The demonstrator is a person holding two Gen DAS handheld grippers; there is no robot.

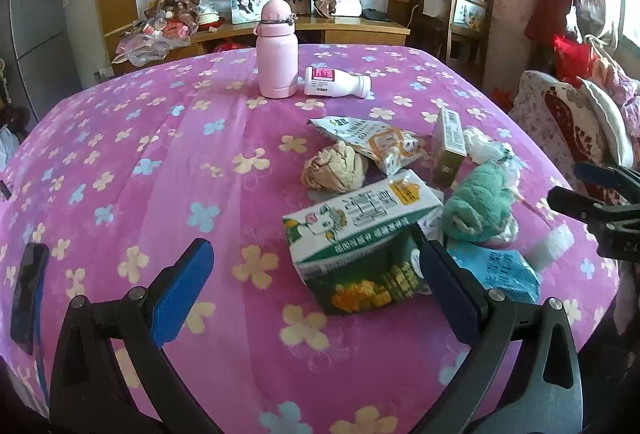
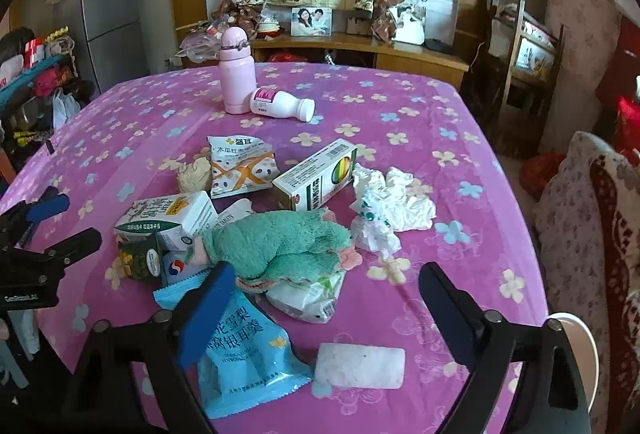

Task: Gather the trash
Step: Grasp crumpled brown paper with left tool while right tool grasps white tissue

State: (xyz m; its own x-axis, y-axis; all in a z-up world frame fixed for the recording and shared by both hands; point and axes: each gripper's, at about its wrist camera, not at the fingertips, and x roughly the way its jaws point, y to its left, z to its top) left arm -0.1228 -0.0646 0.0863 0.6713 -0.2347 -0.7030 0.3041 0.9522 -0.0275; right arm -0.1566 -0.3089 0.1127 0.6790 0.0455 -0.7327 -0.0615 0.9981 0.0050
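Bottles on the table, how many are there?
2. A pink bottle stands upright at the far side; a white bottle lies on its side touching it. The trash pile might hide others.

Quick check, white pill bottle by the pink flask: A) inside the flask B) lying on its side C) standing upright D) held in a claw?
B: the white pill bottle lies on its side on the tablecloth, its base against the upright pink flask, its cap pointing away; neither claw is near it.
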